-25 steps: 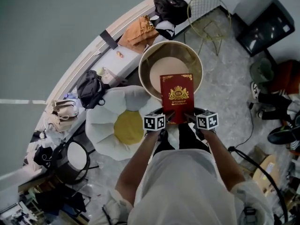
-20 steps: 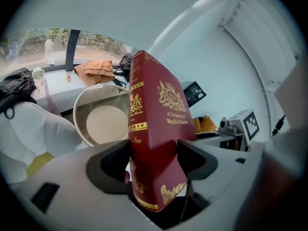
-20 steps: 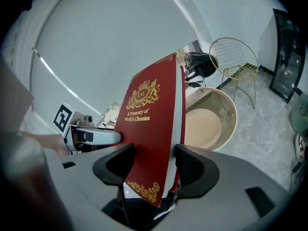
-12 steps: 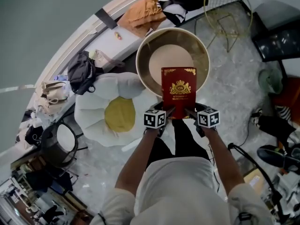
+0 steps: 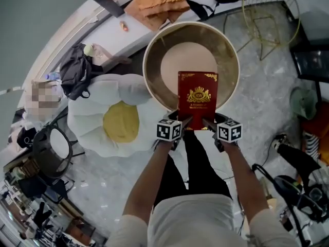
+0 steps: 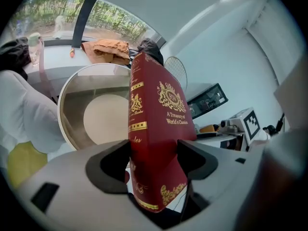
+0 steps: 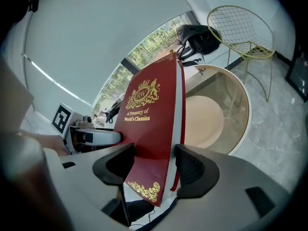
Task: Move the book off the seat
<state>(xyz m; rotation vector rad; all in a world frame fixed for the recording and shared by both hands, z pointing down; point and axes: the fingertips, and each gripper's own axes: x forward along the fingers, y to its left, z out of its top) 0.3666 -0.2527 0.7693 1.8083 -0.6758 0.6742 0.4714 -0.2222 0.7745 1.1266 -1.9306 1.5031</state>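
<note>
A red hardback book [image 5: 197, 101] with gold print is held upright-tilted over a round gold-rimmed table [image 5: 147, 68]. My left gripper [image 5: 186, 123] is shut on the book's lower left edge, and my right gripper [image 5: 208, 123] is shut on its lower right edge. In the left gripper view the book [image 6: 154, 129] sits spine-first between the jaws of the left gripper [image 6: 154, 160]. The book [image 7: 154, 124] shows its front cover in the right gripper view, with the right gripper [image 7: 154, 165] clamped on it. The white flower-shaped seat [image 5: 87, 120] with a yellow middle lies to the left, with nothing on it.
A gold wire chair [image 5: 272, 14] stands at the back right beyond the table. An orange cloth [image 5: 157, 1] and a black bag [image 5: 77, 76] lie along the window ledge. A round black stand [image 5: 51, 148] is at the left, and cables [image 5: 272, 184] trail on the marble floor at right.
The head view has moved forward, so the round table looms larger and nearer under the book. Both grippers still hold the book the same way; the flower seat has slid leftward in view.
</note>
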